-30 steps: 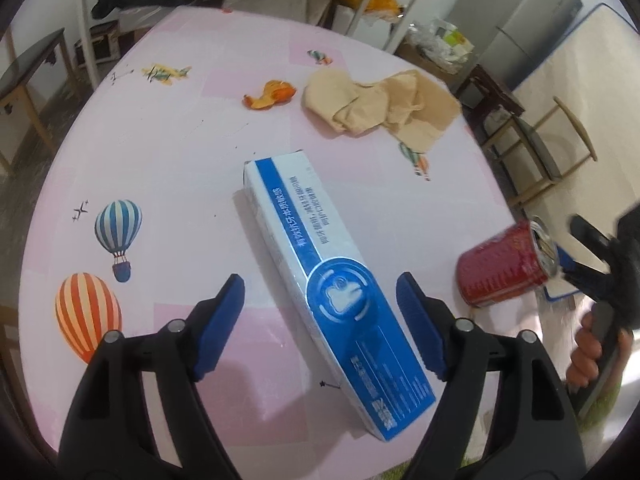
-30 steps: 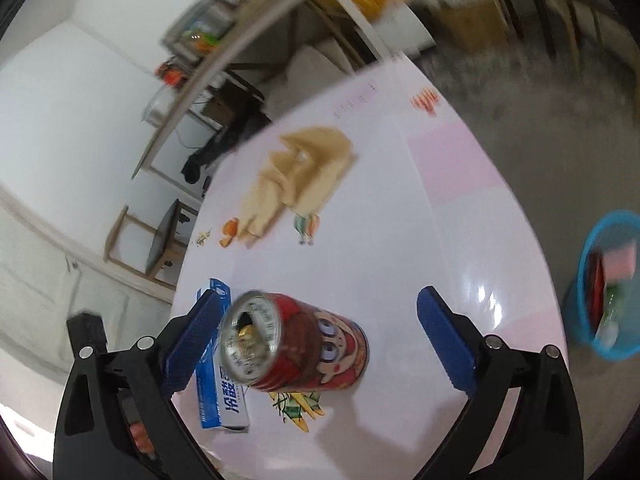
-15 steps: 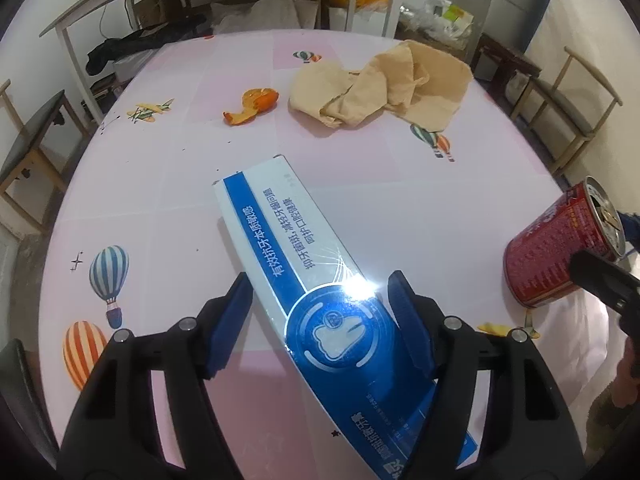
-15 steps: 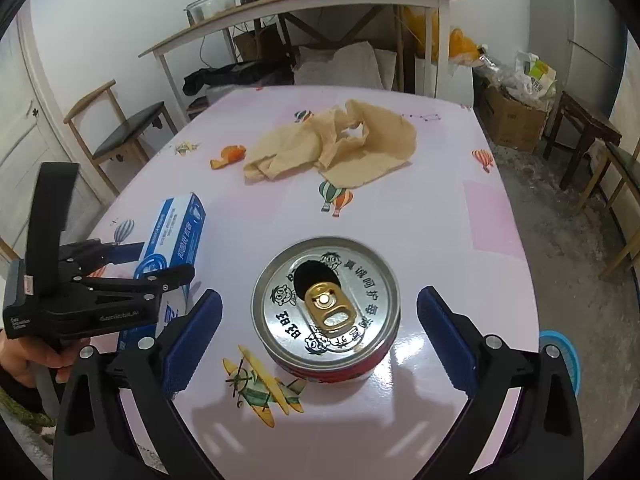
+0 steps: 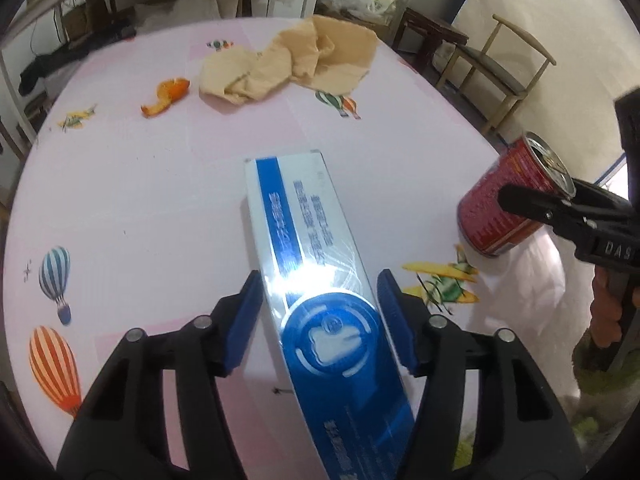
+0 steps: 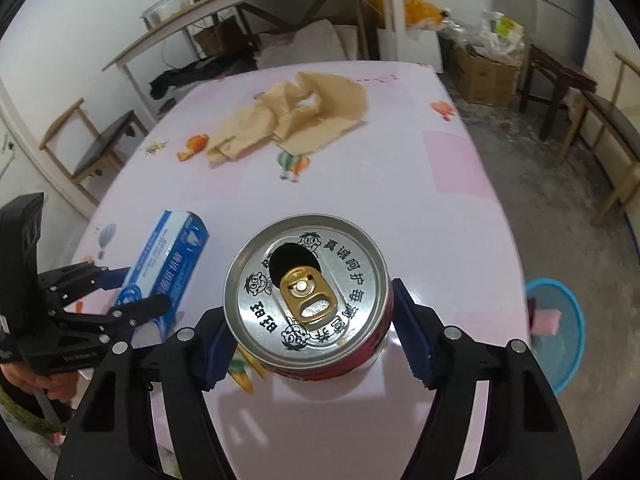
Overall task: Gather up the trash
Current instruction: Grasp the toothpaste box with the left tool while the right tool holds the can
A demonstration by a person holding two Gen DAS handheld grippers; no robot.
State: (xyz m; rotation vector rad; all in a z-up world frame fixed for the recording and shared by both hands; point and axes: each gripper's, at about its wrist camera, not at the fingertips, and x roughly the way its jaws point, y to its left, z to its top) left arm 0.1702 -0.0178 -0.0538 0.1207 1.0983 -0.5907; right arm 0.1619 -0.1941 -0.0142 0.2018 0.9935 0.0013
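A blue and white toothpaste box (image 5: pixel 304 220) lies flat on the pink table (image 5: pixel 140 184). My left gripper (image 5: pixel 320 280) straddles its near half; the jaws are closing and the blue pads meet the box's long sides. A red drink can (image 6: pixel 308 284) stands upright near the table's right edge, its opened lid facing up. My right gripper (image 6: pixel 308 304) is closing around it, pads against its sides. In the right wrist view the left gripper (image 6: pixel 128 286) and box (image 6: pixel 168 256) show at the left. In the left wrist view one right finger (image 5: pixel 532 204) crosses the can (image 5: pixel 492 216).
An orange peel (image 5: pixel 168 94) and a crumpled beige paper (image 5: pixel 296 64) lie at the table's far side. A blue bin (image 6: pixel 560 320) holding some trash stands on the floor to the right of the table. Wooden chairs and a shelf table surround it.
Both grippers came closer to the table. The right jaws went from wide open to touching the can. The left jaws narrowed onto the box, and the view rolled so the box runs straight between the pads.
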